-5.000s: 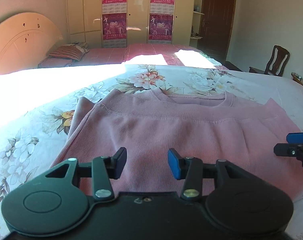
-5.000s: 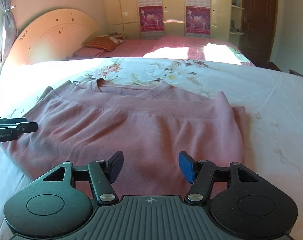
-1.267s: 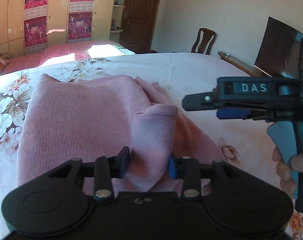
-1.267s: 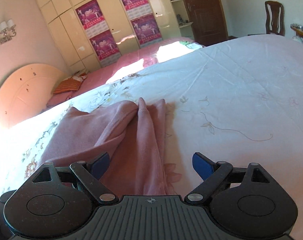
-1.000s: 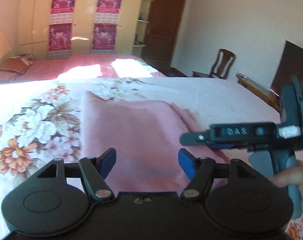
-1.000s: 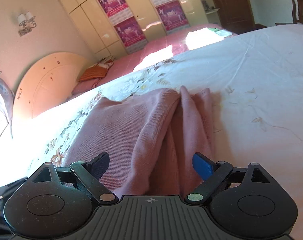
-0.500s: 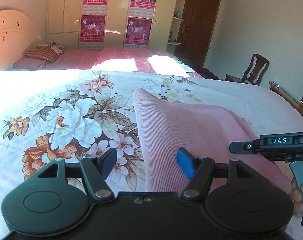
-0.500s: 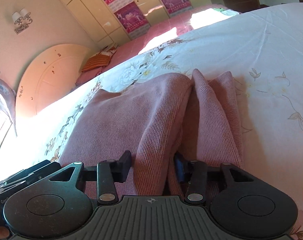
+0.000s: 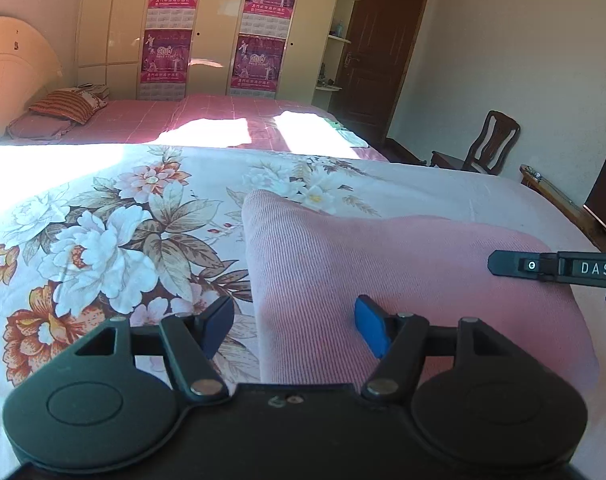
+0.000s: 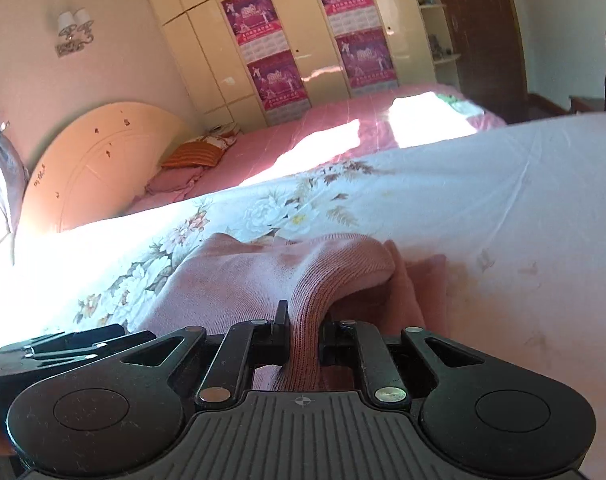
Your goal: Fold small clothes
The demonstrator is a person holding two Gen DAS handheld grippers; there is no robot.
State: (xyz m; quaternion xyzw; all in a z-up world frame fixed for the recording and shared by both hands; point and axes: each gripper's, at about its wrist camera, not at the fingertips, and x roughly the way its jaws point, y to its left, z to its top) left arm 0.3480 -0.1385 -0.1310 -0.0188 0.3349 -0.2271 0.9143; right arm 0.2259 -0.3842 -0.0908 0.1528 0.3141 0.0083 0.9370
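Observation:
A pink knitted sweater (image 9: 383, 272) lies partly folded on the floral bedsheet (image 9: 103, 240). My left gripper (image 9: 293, 328) is open just above the sweater's near left edge, which runs between the blue pads untouched. My right gripper (image 10: 305, 340) is shut on a raised fold of the sweater (image 10: 231, 280), lifting it into a ridge. In the left wrist view the right gripper (image 9: 555, 268) reaches in from the right edge, over the sweater. In the right wrist view the left gripper (image 10: 63, 344) shows at the lower left.
A second bed with a pink cover (image 9: 223, 120) and a striped pillow (image 9: 63, 106) stands behind. A wooden chair (image 9: 487, 144) and a dark door (image 9: 375, 56) are at the right. A cream headboard (image 10: 95, 160) leans at the left.
My right gripper has closed on a fold of the sweater and lifted it. My left gripper, which let go of the sweater more than a second ago, has swung over to its left edge and stays open.

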